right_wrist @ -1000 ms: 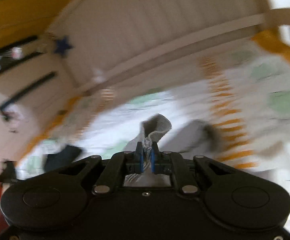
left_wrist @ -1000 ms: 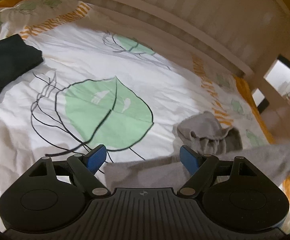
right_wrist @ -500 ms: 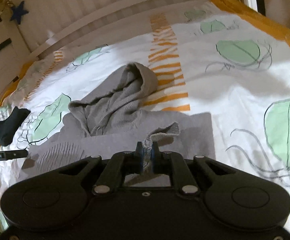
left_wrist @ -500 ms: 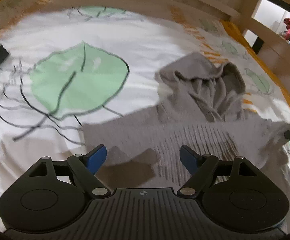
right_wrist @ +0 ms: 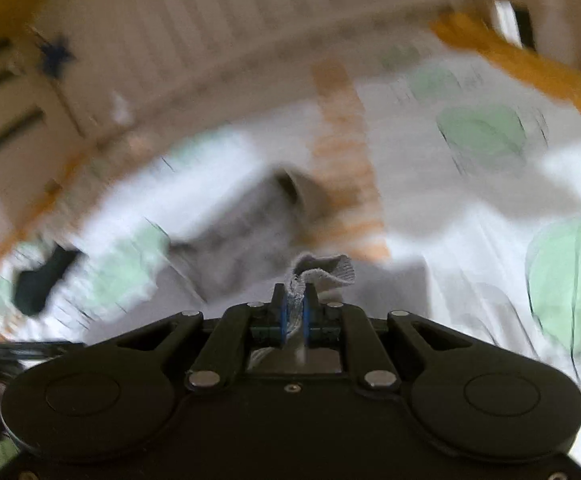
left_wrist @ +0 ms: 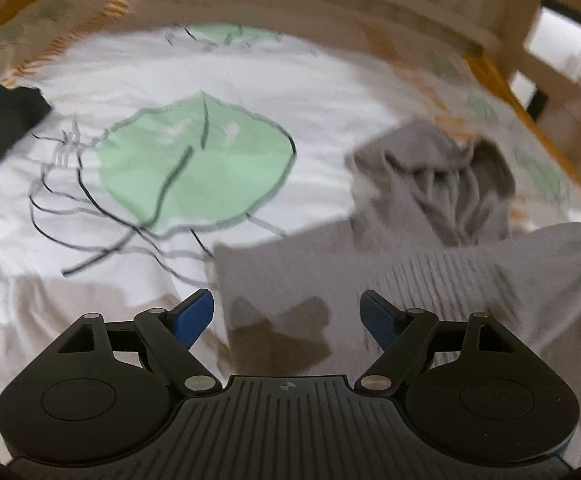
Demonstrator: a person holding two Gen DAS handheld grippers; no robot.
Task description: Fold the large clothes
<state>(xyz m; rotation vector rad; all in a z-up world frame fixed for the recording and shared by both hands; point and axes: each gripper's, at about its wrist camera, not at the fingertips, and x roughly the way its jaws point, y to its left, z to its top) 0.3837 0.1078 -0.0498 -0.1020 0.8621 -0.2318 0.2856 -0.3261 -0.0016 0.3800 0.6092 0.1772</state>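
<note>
One grey sweater (left_wrist: 390, 264) lengthwise across bed (left_wrist: 310, 92)

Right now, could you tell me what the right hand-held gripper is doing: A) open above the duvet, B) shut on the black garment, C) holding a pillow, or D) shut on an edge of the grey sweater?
D: in the right wrist view, the right hand-held gripper has its blue pads pinched on a frayed knit edge of the grey sweater, which rises between them.
</note>
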